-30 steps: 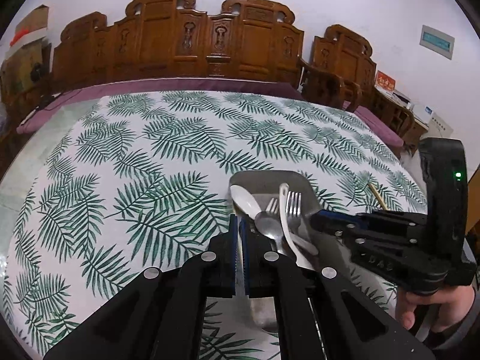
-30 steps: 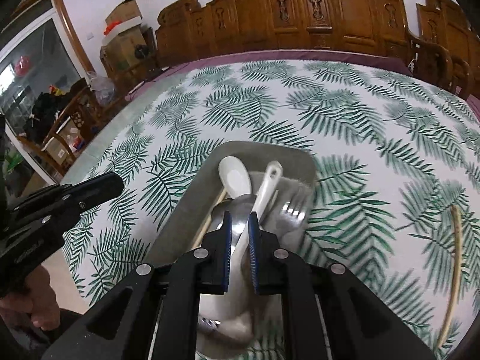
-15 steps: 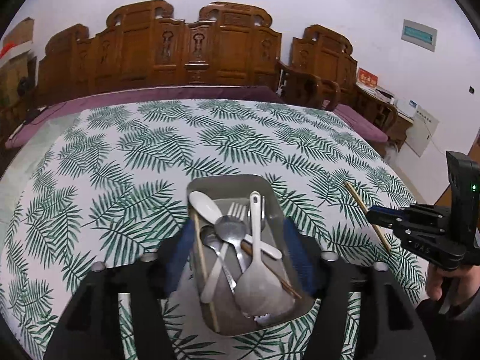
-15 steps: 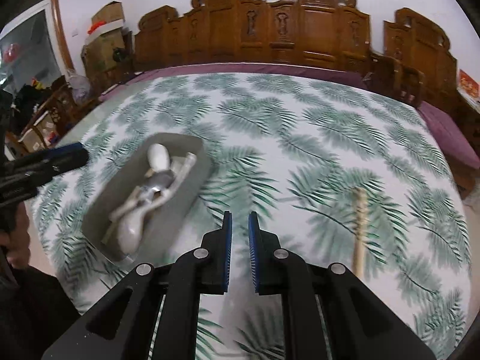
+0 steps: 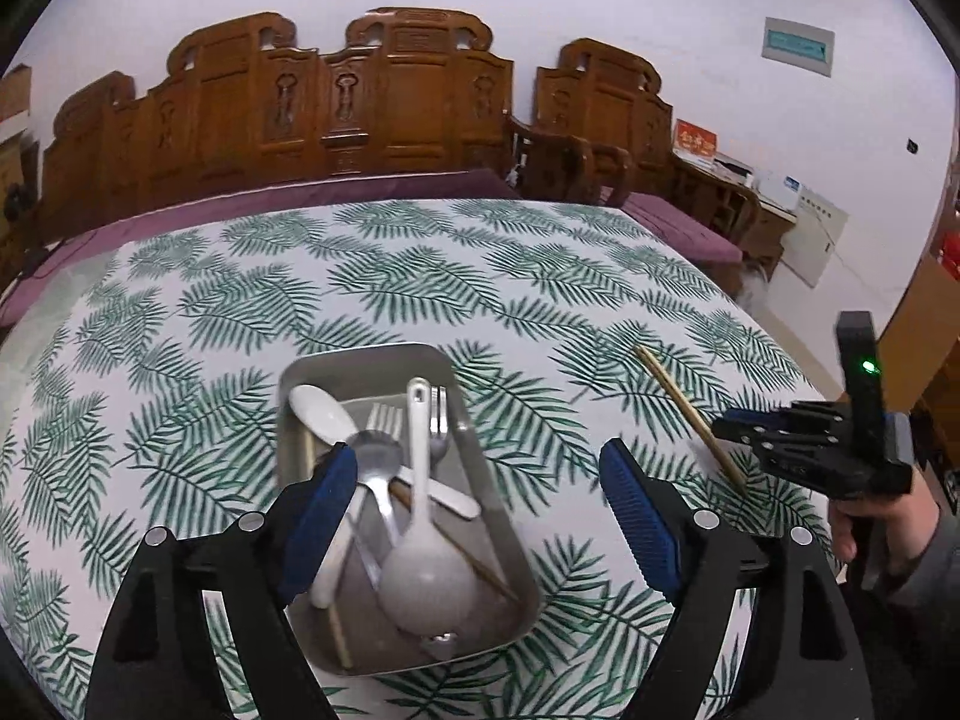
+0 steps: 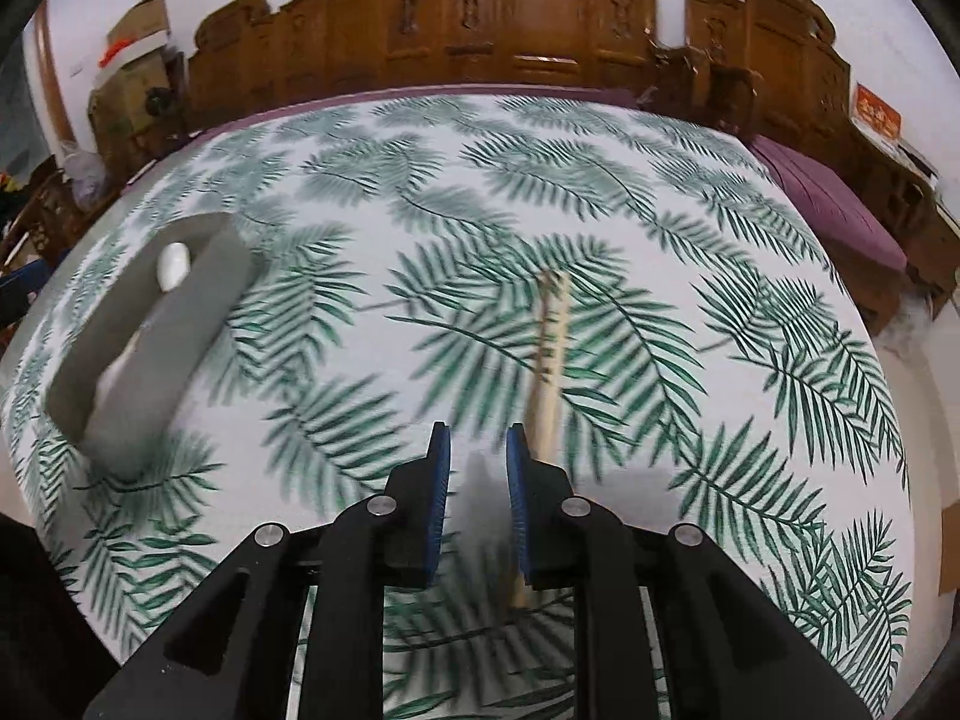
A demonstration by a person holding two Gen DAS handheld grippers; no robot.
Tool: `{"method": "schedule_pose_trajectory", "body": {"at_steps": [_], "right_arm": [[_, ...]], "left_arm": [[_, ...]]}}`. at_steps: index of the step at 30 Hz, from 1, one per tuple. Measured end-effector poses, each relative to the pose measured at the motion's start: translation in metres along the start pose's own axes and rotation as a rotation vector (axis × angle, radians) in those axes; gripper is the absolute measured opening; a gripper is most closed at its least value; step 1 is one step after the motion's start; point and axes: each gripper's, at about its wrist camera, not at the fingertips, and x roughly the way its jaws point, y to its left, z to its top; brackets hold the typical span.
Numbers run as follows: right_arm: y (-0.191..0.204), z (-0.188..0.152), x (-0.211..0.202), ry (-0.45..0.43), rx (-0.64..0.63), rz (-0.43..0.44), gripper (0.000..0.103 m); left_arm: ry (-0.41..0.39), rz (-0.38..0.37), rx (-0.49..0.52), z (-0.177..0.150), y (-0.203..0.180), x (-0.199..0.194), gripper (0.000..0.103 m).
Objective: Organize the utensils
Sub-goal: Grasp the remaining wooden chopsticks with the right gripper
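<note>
Left wrist view: the left claw [image 5: 474, 483] has just been opening, released over the metal tray [image 5: 480, 546] of utensils. The right claw [image 6: 477, 450], slightly parted and opening, grips nothing beside the chopstick [image 6: 549, 354] on the surface [image 6: 660, 252].

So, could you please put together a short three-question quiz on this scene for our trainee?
1. True or false: the chopstick on the leaf-print tablecloth lies outside the metal tray.
2. Which tongs stand wide open: A) left tongs, B) right tongs?
3. Fill in: the white spoon lies in the ____.

Key: 1 true; 2 A, whose jaws have just been opening with nothing gripped; 3 tray.
</note>
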Motion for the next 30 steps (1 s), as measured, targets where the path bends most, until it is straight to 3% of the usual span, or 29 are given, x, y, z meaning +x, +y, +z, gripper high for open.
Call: {"method": "schedule_pose_trajectory", "body": {"at_steps": [10,24,27,30], "right_arm": [[-0.026,-0.001,0.024,0.035,0.048,-0.001,0.02],[-0.024,0.0,0.03,0.043,0.007,-0.027,0.013],[-0.03,0.0,0.03,0.044,0.033,-0.015,0.006],[-0.037,-0.001,0.027,0.041,0.061,-0.001,0.006]], "left_arm": [[0.018,-0.021,0.032,-0.005,-0.027,0.008,0.079],[0.054,-0.028,0.095,-0.011,-0.07,0.021,0.079],[0.062,-0.024,0.104,-0.008,-0.075,0.024,0.079],[0.071,-0.01,0.114,-0.005,-0.082,0.028,0.079]]}}
